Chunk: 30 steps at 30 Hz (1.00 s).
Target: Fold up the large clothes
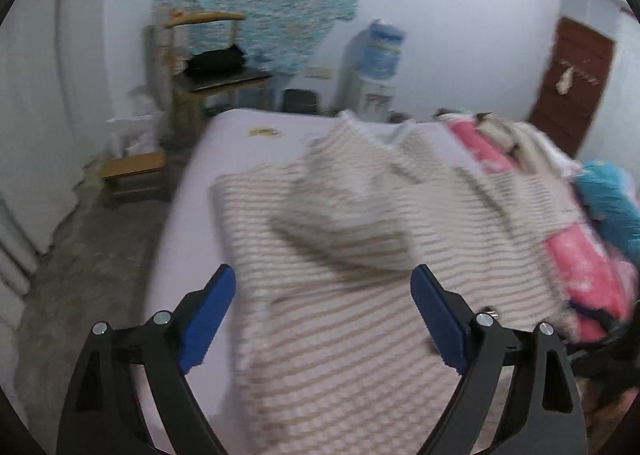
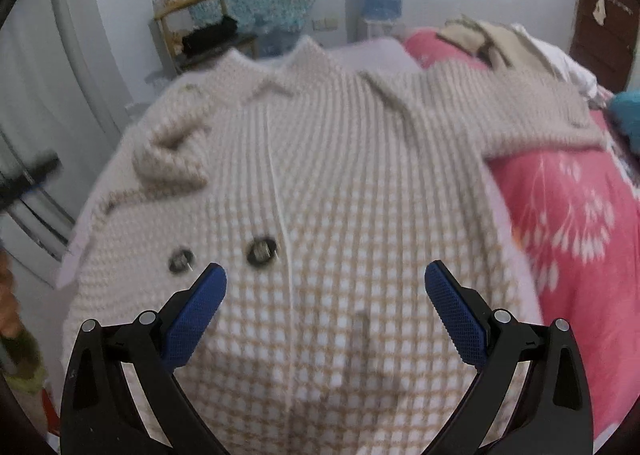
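Cardigan [image 2: 320, 183] lies flat on the bed [image 1: 240, 135], one sleeve [image 1: 344, 223] folded in, so both wide-open, empty grippers [image 1: 323, 319] [image 2: 325, 309] should grab the other sleeve gently.

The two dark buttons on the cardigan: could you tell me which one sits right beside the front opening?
The right-hand button, next to the cardigan's centre seam; the other button lies further left.
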### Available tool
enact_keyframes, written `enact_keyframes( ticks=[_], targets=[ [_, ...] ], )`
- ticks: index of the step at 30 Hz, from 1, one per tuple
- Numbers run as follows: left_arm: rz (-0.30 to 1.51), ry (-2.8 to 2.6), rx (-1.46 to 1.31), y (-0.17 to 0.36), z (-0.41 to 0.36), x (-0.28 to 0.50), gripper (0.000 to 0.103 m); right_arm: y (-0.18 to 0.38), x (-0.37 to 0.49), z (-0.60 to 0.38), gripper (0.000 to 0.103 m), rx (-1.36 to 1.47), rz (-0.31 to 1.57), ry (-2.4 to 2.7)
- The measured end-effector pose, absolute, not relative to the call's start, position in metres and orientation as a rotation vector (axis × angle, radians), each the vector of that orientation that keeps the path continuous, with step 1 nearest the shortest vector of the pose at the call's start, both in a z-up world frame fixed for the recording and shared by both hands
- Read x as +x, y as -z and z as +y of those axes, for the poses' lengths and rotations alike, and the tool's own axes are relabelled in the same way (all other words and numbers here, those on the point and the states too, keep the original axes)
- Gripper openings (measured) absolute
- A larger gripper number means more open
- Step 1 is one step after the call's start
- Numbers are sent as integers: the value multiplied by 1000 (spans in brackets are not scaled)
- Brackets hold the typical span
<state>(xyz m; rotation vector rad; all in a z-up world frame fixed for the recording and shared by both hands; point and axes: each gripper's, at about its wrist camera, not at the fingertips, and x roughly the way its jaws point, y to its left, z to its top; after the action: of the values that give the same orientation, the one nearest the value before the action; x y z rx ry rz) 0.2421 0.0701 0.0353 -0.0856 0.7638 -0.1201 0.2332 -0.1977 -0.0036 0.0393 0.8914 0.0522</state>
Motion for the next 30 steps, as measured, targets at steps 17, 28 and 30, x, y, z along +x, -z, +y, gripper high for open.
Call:
enact_keyframes(
  ticks=[17,28,30],
  targets=[
    [937,-23,-50,38,87,299,87,19,421,-112,95,462,1056,-569],
    [968,-52,-98,51,99,312,87,55,472,-85,19,447,1132,-530],
    [971,-49,-110,53,100,312,87,44,468,-84,13,431,1083,-533]
  ],
)
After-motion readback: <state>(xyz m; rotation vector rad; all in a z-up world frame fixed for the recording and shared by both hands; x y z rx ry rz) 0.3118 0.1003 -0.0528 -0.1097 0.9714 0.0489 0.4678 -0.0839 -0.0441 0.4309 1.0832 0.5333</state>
